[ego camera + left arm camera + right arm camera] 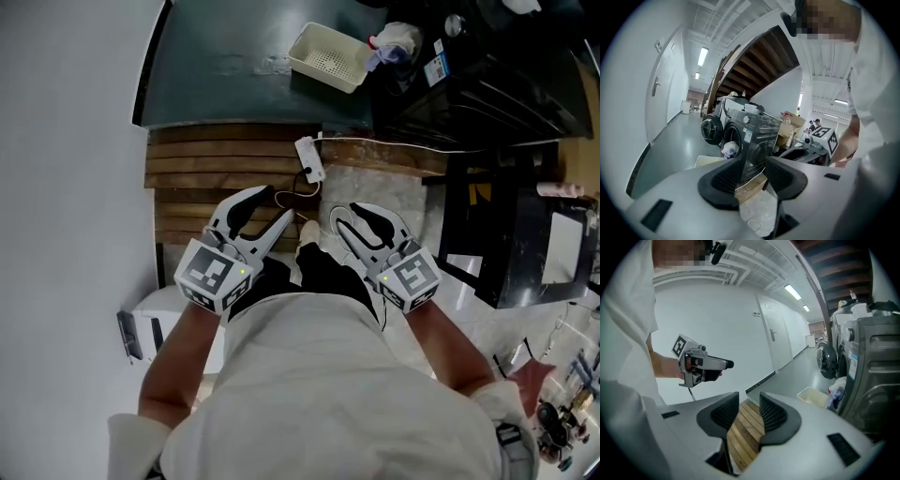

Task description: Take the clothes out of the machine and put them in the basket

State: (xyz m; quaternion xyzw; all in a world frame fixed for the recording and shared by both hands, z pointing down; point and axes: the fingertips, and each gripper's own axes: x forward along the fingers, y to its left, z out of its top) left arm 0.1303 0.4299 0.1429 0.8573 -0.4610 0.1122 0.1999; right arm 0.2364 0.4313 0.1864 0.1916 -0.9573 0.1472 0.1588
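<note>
left gripper (278,203): jaws wide apart, empty | right gripper (349,214): jaws narrowly apart, empty | clothes (394,39) heaped at dark machine (487,84), white basket (328,56) just beside | wooden slats (216,159) under grippers, grey floor (234,56) beyond, white wall (66,141) left

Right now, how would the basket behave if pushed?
The basket looks like thin perforated plastic and empty, so probably light. Low and wide on the smooth floor, it would likely slide, not tip. Its rim may flex in a grip.
</note>
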